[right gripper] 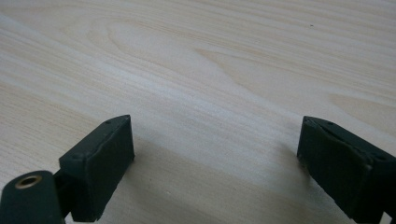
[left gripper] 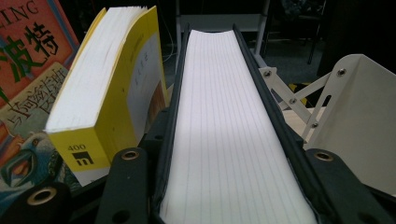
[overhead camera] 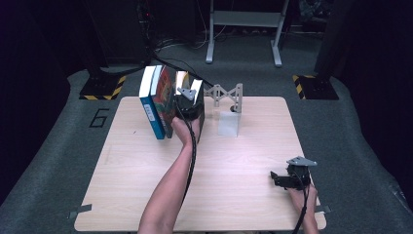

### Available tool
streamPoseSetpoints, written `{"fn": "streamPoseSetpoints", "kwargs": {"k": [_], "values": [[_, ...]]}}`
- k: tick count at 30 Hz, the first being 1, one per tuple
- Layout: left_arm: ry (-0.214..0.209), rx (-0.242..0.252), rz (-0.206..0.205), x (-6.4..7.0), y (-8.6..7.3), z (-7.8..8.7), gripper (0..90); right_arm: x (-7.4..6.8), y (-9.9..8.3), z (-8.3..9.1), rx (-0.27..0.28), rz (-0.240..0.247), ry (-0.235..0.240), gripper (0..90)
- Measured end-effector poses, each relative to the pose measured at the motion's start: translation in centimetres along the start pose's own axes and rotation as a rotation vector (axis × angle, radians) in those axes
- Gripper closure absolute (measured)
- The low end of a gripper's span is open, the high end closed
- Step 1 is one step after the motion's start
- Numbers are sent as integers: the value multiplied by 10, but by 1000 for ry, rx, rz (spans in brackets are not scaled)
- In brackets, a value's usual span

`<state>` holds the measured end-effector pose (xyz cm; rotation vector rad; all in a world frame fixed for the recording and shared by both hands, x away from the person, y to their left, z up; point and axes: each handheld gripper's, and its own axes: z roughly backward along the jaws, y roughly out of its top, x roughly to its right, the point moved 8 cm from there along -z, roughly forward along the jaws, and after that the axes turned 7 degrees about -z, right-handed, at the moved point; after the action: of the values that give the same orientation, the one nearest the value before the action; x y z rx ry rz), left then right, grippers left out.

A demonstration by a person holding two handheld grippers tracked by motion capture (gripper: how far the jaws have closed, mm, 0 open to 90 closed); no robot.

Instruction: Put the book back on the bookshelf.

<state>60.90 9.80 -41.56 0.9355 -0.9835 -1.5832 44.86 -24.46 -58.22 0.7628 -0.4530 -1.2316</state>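
My left tongs (left gripper: pixel 233 186) are clamped on a black-covered book (left gripper: pixel 233 116), jaws on either cover, its white page block with faint ruled lines running straight out ahead of the tongs. In the high view the left tongs (overhead camera: pixel 187 105) hold that book (overhead camera: pixel 197 92) upright at the far part of the bench (overhead camera: pixel 146 185).

Just to the left of my left tongs stands a yellow book (left gripper: pixel 112 93), tilted toward the held one; its corner label reads "400" over a small black logo. Further left, an orange-red book (left gripper: pixel 28 70) with large green Chinese characters and Latin letters ending "LING". In the high view a blue-spined book (overhead camera: pixel 148 102) is leftmost in the row.

Right of the left tongs, a white metal bookend (left gripper: pixel 355 126), near the held book; contact not discernible.

My right tongs (right gripper: pixel 215 172) stand wide apart, holding nothing, low over bare wood grain; in the high view the right tongs (overhead camera: pixel 276 179) are well apart from the books
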Motion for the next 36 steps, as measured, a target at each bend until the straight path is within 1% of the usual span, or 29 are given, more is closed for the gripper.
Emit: {"fn": "streamPoseSetpoints", "kwargs": {"k": [1, 7, 9, 10, 12, 14, 18, 22, 23, 25, 26, 27, 28, 31, 32, 34, 36], "values": [[3, 1, -11, 1, 0, 0, 542, 0, 0, 0, 0, 1, -1, 99], [5, 1, -20, 3, -3, 2, 539, 0, 0, 0, 3, 7, -2, 100], [-7, -8, -20, 3, -5, 1, 536, -1, 0, 0, 1, -1, -4, 100], [-14, -22, -24, 2, -6, 1, 534, -1, 0, 0, 2, -6, -5, 100], [-23, -21, -19, -1, -7, 2, 530, 0, 0, 0, 3, -2, -7, 100], [-36, -29, -24, -2, -7, 3, 525, 0, 0, 0, 3, 3, -6, 101], [-61, -31, -20, -2, -12, 7, 508, 0, 0, 0, 3, 1, -3, 101], [-90, -57, -18, -1, -25, 10, 480, -1, 0, 0, 3, 2, -3, 102], [-100, -66, -20, -1, -30, 10, 475, -1, 0, 0, 4, 2, -2, 102], [-107, -80, -8, 0, -41, 11, 467, -1, 0, 0, 4, 2, -3, 102], [-112, -91, -12, 1, -46, 10, 468, -1, 0, 0, 3, 2, -3, 102], [-115, -100, -2, 2, -53, 10, 464, -1, 0, 0, 3, 2, -3, 102], [-119, -110, -3, 2, -58, 10, 465, -1, 0, 0, 3, 2, -3, 102], [-111, -119, 11, 4, -67, 8, 467, -1, 0, 0, 3, 1, -3, 101], [-105, -109, 11, 3, -68, 8, 489, -1, 0, 1, 5, 1, -3, 102], [-82, -101, -7, 4, -69, 8, 519, -1, 0, 1, 5, 0, -3, 102], [-61, -86, -6, 4, -69, 8, 532, -1, 0, 1, 6, -1, -3, 101]]}}
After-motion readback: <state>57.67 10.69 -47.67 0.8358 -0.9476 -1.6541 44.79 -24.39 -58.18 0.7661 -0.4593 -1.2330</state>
